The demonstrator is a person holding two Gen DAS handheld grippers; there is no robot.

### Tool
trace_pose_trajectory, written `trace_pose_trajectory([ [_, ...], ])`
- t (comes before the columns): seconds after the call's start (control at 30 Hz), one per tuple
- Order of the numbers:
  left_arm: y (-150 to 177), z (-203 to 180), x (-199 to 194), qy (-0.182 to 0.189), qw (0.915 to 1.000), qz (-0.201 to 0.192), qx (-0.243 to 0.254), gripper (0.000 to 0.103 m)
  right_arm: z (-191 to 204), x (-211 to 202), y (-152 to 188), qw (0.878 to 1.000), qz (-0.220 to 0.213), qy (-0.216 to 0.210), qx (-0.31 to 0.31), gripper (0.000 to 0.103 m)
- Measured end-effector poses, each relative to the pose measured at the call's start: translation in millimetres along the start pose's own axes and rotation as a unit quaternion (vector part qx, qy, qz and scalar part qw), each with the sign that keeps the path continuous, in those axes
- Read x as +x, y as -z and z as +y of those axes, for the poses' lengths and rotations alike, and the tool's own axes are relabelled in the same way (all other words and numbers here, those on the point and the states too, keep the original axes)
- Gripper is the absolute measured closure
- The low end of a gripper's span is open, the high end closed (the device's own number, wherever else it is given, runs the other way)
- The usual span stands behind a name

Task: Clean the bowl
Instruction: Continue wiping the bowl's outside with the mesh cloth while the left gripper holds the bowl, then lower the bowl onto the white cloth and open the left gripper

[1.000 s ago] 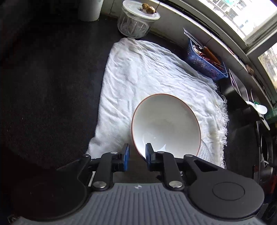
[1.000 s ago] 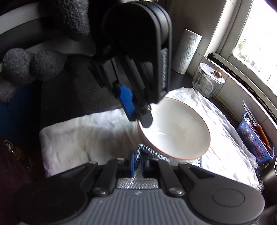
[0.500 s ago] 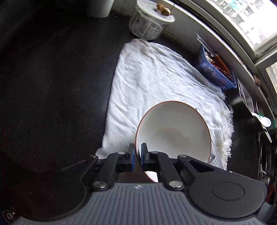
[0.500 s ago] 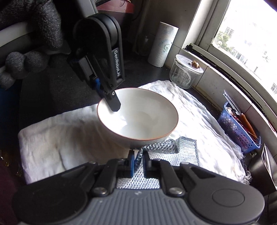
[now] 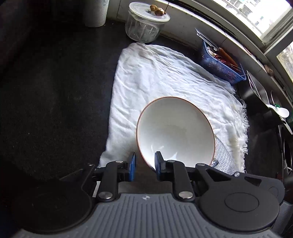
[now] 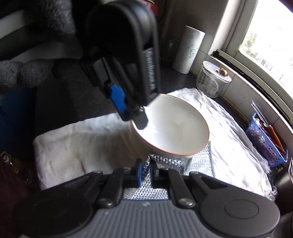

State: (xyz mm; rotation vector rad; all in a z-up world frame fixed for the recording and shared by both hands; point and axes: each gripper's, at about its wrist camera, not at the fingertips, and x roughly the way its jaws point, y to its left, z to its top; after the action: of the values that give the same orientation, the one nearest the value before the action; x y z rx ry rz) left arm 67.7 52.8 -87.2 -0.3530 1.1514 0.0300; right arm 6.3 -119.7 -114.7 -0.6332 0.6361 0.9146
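Note:
A white bowl (image 5: 175, 131) with a thin orange rim is tilted above a white cloth (image 5: 161, 73). My left gripper (image 5: 144, 164) has its jaws parted, one on each side of the bowl's near rim, with a visible gap. In the right wrist view the left gripper's fingers (image 6: 135, 115) straddle the rim of the bowl (image 6: 175, 128). My right gripper (image 6: 145, 172) is shut on a silver mesh scrubbing cloth (image 6: 164, 183) that lies under the bowl. The mesh also shows in the left wrist view (image 5: 223, 157).
A glass jar with a lid (image 5: 146, 25) and a paper towel roll (image 5: 96, 12) stand at the back by the window sill. A blue basket (image 5: 219, 64) of utensils sits at the cloth's right. The counter (image 5: 55, 91) is dark.
My left gripper's jaws have opened from a tight hold on the bowl rim. The bowl has tilted and come closer to the right gripper.

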Motion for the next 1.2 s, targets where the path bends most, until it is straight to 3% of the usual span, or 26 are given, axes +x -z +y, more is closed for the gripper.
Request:
trace_pose_trajectory([
  [0.17, -25, 4, 12, 0.011, 0.9991, -0.001, 0.041, 0.085, -23, -1, 1, 1.000, 0.003, 0.029, 0.007, 0.096],
  [0.23, -26, 8, 15, 0.022, 0.9995, 0.012, 0.017, 0.094, -27, 0, 0, 0.999, 0.004, 0.033, 0.004, 0.096],
  [0.47, 4, 12, 11, 0.023, 0.9960, 0.027, -0.082, 0.092, -11, 4, -2, 1.000, 0.007, 0.014, 0.000, 0.092],
  [0.73, 13, 10, 3, 0.029, 0.9917, 0.029, -0.122, 0.089, 15, 5, -7, 0.999, -0.003, -0.031, -0.015, 0.093],
  [1.0, 21, -10, -8, -0.004, 0.9998, -0.018, 0.008, 0.080, 6, -7, 2, 1.000, -0.007, -0.011, -0.008, 0.093],
  [1.13, 28, -11, -24, -0.012, 0.9965, -0.069, 0.045, 0.053, -5, -20, 8, 1.000, -0.009, 0.016, 0.006, 0.093],
  [1.2, 29, -9, -30, -0.012, 0.9949, -0.086, 0.051, 0.046, -15, -30, 11, 0.999, -0.010, 0.036, 0.015, 0.093],
])
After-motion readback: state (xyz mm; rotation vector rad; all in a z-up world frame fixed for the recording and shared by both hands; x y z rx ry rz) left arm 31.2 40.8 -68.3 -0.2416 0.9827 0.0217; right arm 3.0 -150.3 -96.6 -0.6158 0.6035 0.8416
